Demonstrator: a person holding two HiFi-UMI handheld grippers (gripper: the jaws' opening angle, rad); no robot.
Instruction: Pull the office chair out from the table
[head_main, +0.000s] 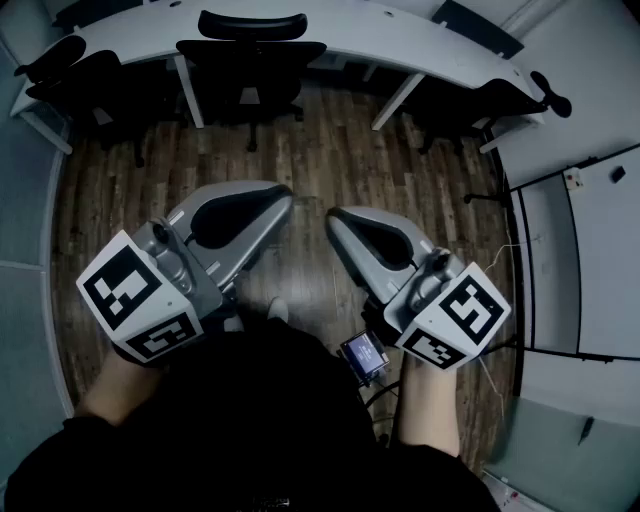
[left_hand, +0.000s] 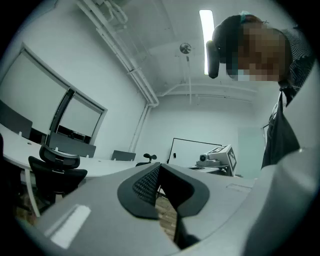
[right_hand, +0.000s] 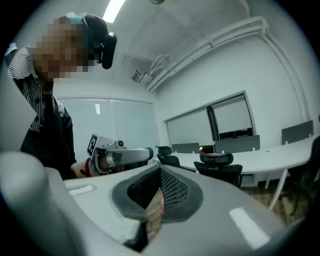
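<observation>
A black office chair (head_main: 250, 60) stands tucked under the curved white table (head_main: 400, 40) at the far side of the room. Further black chairs sit at the table's left end (head_main: 70, 75) and right end (head_main: 485, 100). My left gripper (head_main: 283, 198) and right gripper (head_main: 335, 218) hover side by side over the wood floor, well short of the chairs, both shut with nothing between the jaws. In the left gripper view the jaws (left_hand: 159, 167) meet, with a chair (left_hand: 57, 170) at the left. In the right gripper view the jaws (right_hand: 160, 170) meet, with a chair (right_hand: 220, 167) beyond.
A whiteboard (head_main: 600, 250) stands along the right wall. Wood floor (head_main: 310, 150) stretches between me and the table. A small screen device (head_main: 363, 353) hangs at my waist with a cable. White table legs (head_main: 188, 90) flank the middle chair.
</observation>
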